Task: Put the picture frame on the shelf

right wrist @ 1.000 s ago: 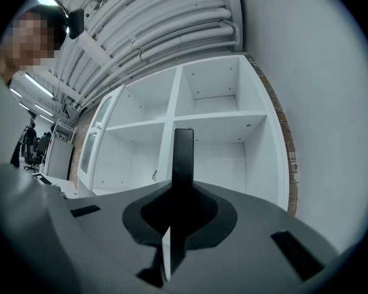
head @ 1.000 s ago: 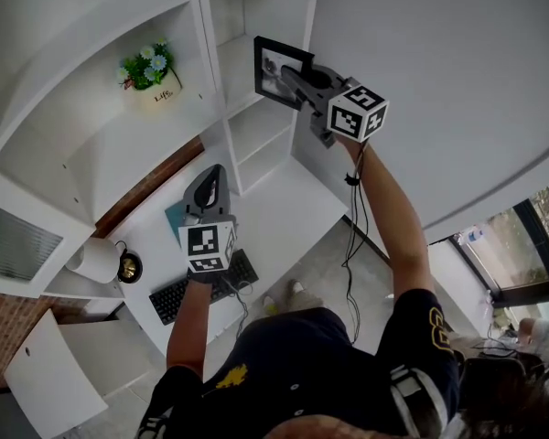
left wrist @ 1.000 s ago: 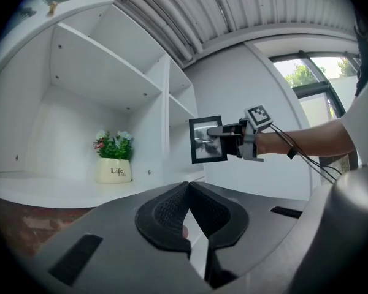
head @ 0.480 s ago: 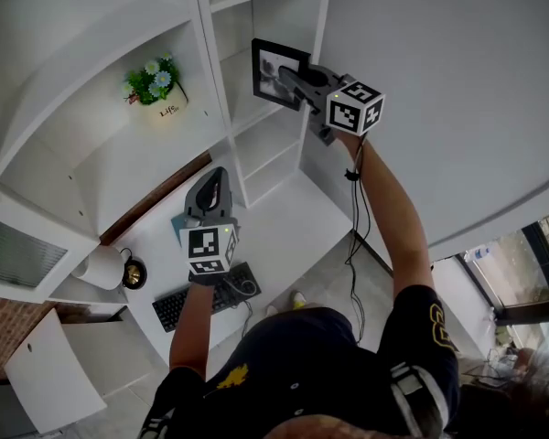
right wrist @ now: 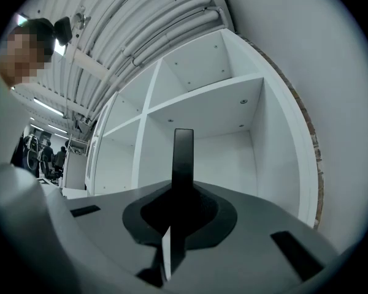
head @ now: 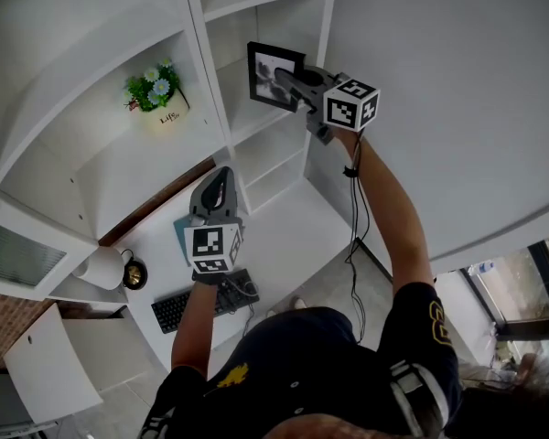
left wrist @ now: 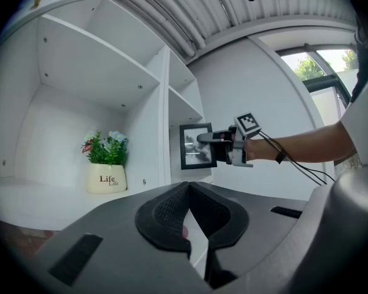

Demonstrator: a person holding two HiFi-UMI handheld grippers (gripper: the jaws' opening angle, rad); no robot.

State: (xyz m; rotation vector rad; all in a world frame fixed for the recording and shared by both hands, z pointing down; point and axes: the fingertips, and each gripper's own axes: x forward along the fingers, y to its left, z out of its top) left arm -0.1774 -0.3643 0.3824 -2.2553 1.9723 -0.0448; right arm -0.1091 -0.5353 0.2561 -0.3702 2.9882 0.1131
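Note:
A black picture frame [head: 271,74] with a grey photo is held upright at the open front of a cubby in the white shelf unit [head: 221,35]. My right gripper [head: 293,82] is shut on the frame's right edge. In the right gripper view the picture frame [right wrist: 183,158] stands edge-on between the jaws, facing a white cubby. In the left gripper view the picture frame [left wrist: 195,146] shows beside the shelf divider. My left gripper [head: 213,191] hangs lower over the desk, shut, with nothing in it.
A white pot of flowers [head: 158,90] marked "Life" stands in the wide cubby left of the divider. Below lie a white desk [head: 284,218], a black keyboard [head: 204,299] and a white mug [head: 96,263]. A grey wall [head: 439,90] bounds the shelf's right side.
My right gripper has carried the frame slightly left and further toward the cubby opening. The left gripper has barely moved.

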